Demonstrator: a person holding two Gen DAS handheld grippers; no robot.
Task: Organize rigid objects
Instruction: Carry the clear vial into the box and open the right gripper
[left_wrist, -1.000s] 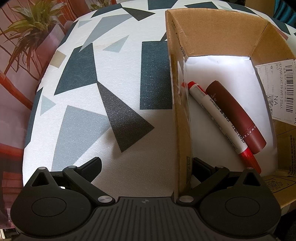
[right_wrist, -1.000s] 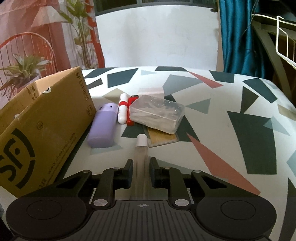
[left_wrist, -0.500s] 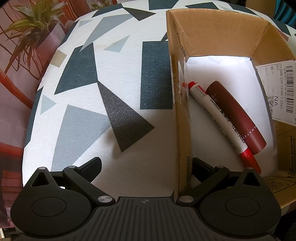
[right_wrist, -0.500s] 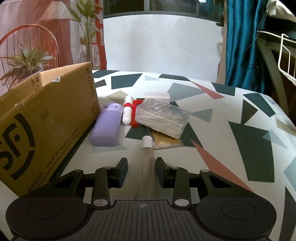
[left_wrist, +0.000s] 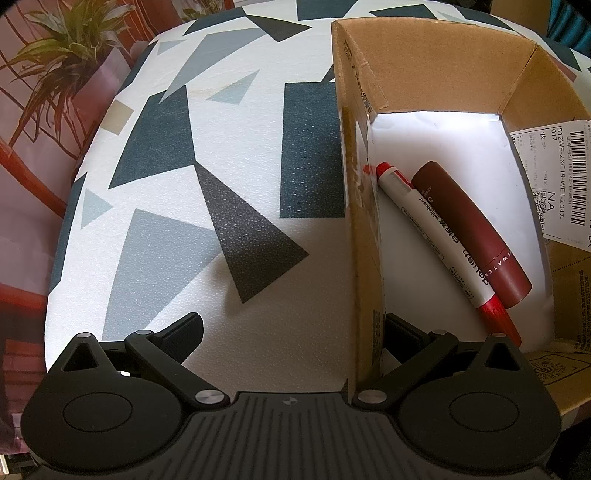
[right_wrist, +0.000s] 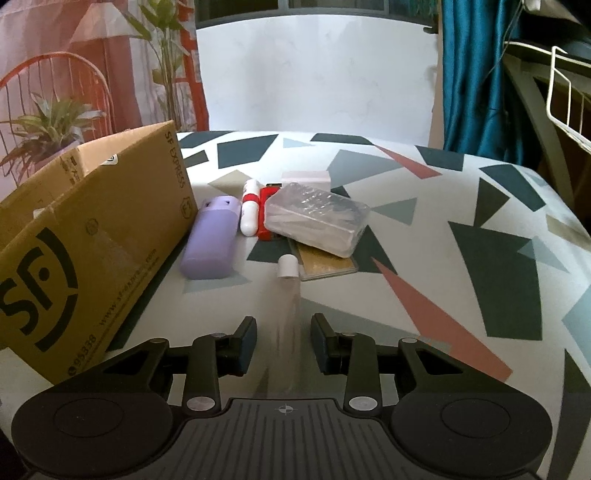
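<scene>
A clear tube (right_wrist: 286, 317) with a white cap is seen lying between the right gripper (right_wrist: 283, 341) jaws, which have just been opening and stand clear of it, cap toward 12 o'clock. Only the left view shows the box (left_wrist: 364, 236) interior: a marker (left_wrist: 439, 236) and maroon tube (left_wrist: 469, 229); the left gripper (left_wrist: 291, 332) is spread wide astride the box wall, gripping nothing

Each claw (left_wrist: 291, 332) (right_wrist: 283, 345) is matte black: ribbed grey-black centre plate, round side housings, silver pivot screws, linked fingers.
</scene>
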